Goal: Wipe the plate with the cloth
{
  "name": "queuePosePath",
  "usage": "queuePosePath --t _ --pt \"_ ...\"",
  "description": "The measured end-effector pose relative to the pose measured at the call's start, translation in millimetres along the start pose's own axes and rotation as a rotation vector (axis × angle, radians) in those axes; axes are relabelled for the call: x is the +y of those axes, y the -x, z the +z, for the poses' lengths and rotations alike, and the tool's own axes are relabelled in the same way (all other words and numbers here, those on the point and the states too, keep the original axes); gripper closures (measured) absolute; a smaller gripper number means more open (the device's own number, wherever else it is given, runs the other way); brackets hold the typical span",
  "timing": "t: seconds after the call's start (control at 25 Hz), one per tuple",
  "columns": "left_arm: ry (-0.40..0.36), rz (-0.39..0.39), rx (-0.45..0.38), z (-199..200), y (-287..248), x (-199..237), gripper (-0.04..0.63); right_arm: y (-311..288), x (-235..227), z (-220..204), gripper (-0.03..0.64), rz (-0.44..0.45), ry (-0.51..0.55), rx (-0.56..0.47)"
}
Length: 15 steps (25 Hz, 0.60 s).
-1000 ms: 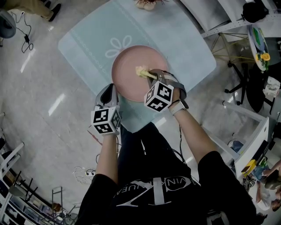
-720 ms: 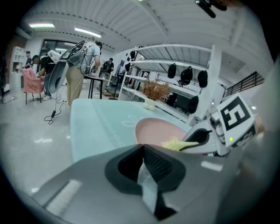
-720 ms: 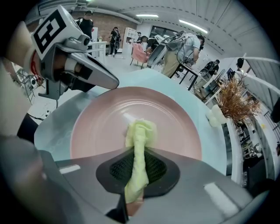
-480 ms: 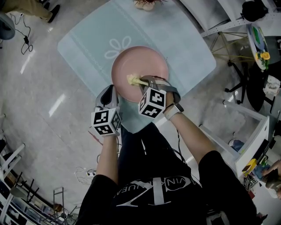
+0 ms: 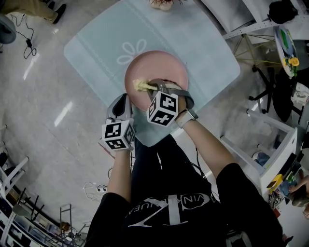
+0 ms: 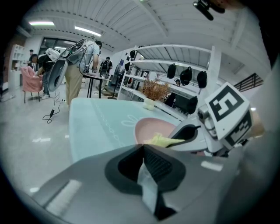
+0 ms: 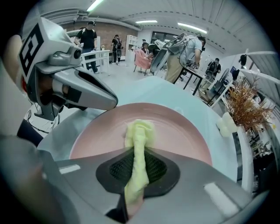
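Note:
A round pink plate (image 5: 161,67) lies on a pale teal tablecloth (image 5: 96,48). My right gripper (image 5: 153,87) is shut on a yellow cloth (image 5: 140,85), whose free end rests on the plate's near-left part. In the right gripper view the cloth (image 7: 139,133) runs out between the shut jaws onto the plate (image 7: 179,131). My left gripper (image 5: 121,102) sits at the table's near-left edge, just beside the plate. It is shut on a pale strip of tablecloth (image 6: 146,192). The left gripper view shows the right gripper (image 6: 186,134) and the cloth (image 6: 161,140) over the plate (image 6: 151,127).
A dried plant decoration (image 5: 161,4) stands at the table's far edge. White metal shelving (image 5: 251,29) and a dark chair (image 5: 277,91) are to the right. Cables (image 5: 26,46) lie on the floor at left. Several people stand at desks (image 7: 175,57) in the background.
My right gripper has dragged the yellow cloth leftward across the plate, toward its near-left rim. The left gripper has stayed where it was.

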<state>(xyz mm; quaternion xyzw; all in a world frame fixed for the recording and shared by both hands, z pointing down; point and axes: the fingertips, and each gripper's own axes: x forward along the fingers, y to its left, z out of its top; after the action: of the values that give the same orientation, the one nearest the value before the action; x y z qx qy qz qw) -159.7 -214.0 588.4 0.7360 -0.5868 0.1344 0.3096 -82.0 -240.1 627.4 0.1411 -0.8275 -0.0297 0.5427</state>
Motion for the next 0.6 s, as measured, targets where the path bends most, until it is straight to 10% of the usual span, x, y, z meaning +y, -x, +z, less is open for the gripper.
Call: queuePosePath --t 0.6 --pt "0.001 -0.012 0.001 -0.6 -0.5 -0.6 0.595 -9.4 -53.6 -1.5 0.578 -0.089 -0.1 -0.005"
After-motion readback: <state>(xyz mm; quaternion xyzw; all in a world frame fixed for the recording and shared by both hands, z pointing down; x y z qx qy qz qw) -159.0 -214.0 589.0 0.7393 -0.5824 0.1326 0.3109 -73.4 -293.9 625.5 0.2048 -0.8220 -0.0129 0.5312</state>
